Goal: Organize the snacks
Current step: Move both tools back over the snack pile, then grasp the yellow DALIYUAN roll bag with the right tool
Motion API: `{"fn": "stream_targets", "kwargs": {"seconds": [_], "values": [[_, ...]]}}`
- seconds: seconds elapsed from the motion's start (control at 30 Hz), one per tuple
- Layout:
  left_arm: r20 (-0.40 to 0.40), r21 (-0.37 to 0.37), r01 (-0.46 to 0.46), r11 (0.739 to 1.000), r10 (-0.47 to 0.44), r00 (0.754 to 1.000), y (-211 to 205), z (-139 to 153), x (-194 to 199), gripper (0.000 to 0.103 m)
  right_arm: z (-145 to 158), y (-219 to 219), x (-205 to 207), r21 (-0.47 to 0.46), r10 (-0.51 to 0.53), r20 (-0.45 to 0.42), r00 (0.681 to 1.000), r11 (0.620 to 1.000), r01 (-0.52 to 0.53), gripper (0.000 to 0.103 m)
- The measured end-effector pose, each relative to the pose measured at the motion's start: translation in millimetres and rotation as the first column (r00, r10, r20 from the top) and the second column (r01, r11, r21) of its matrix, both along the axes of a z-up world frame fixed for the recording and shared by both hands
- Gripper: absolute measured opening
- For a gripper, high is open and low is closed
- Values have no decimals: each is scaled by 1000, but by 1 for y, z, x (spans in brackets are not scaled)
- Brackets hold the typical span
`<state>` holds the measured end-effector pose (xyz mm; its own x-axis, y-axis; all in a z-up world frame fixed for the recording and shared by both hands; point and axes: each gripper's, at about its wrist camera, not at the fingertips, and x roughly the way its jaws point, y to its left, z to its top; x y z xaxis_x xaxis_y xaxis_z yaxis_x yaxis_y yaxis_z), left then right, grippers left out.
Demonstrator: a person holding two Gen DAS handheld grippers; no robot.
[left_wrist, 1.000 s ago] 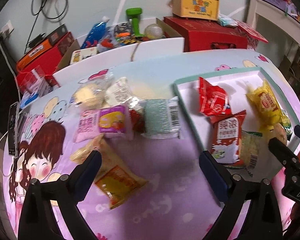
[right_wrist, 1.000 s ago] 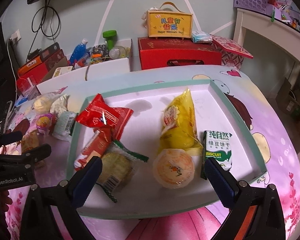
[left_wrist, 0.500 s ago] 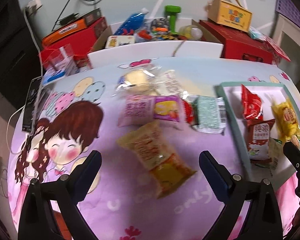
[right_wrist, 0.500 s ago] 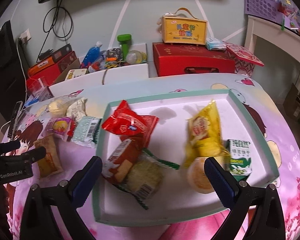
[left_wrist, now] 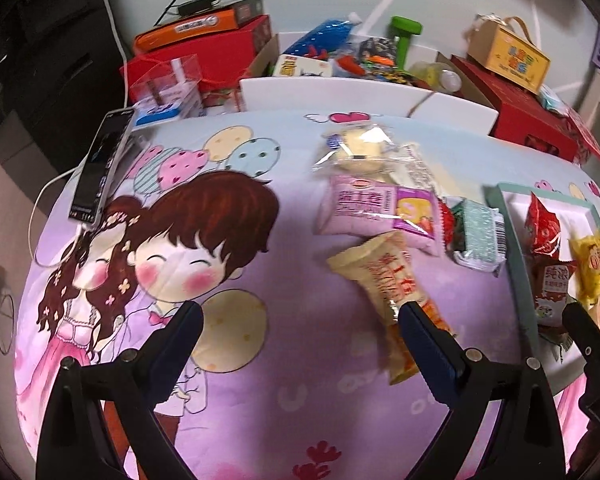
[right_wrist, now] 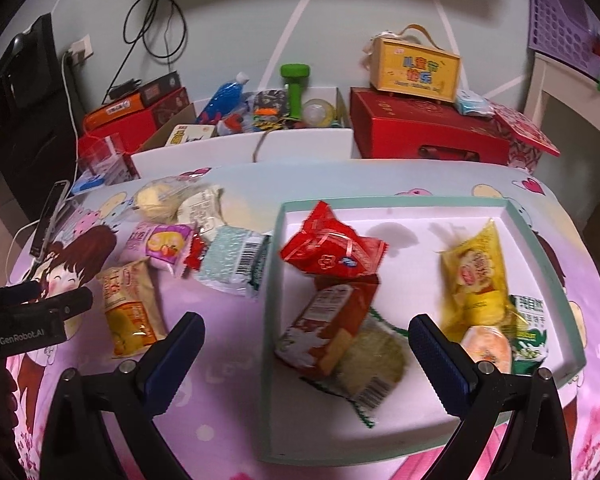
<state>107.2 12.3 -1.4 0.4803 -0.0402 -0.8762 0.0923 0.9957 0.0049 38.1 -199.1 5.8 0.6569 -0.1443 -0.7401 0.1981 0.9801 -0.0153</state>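
Both tools are empty-handed: the left gripper [left_wrist: 300, 322] hangs with its jaws spread wide above the printed cloth, and the right gripper [right_wrist: 306, 334] is just as wide over the near part of the tray [right_wrist: 271, 312]. Sorting looks partly done, I'd say. The tray holds a red packet [right_wrist: 332, 250], a red-and-white packet [right_wrist: 324, 328], a yellow packet [right_wrist: 476, 276], a green-and-white carton [right_wrist: 530, 330] and a round cake [right_wrist: 486, 346], while a cluster waits loose on the cloth beside it: a tan-and-orange packet [left_wrist: 396, 292], a pink packet [left_wrist: 376, 210], a mint-green packet [left_wrist: 478, 238] and a clear-wrapped bun [left_wrist: 358, 152]. The tan-and-orange packet lies under the left gripper's right finger, so the next move seems to call for centring over it, lowering, then closing on its middle. The tablecloth [left_wrist: 172, 240] is a cartoon print; a phone [left_wrist: 102, 164] lies at its far-left edge, with red boxes [right_wrist: 428, 136] and clutter against the wall.
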Motion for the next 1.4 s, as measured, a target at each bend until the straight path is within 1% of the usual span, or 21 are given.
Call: {"fn": "stream_targets", "kwargs": {"seconds": [0.2, 0.5, 0.67, 0.83, 1.17, 1.4], "values": [[-16, -7, -28, 1000, 28, 999, 14, -4, 3, 98, -4, 16, 7, 9, 24, -6, 1000, 1000, -24, 103], [-49, -14, -43, 999, 42, 998, 21, -15, 9, 98, -11, 43, 15, 17, 79, -13, 997, 997, -79, 103], [-68, -11, -48, 999, 47, 997, 23, -21, 13, 98, -16, 58, 22, 40, 104, -18, 994, 994, -104, 103], [-81, -26, -61, 998, 59, 995, 27, -25, 15, 98, -21, 73, 28, 52, 133, -16, 991, 990, -132, 103], [-108, -55, -122, 991, 115, 987, 41, -34, 23, 98, -39, 92, 40, 59, 184, -57, 981, 982, -181, 103], [-129, -64, -142, 988, 133, 983, 48, -44, 29, 98, -52, 100, 48, 68, 208, -84, 975, 977, -202, 102]]}}
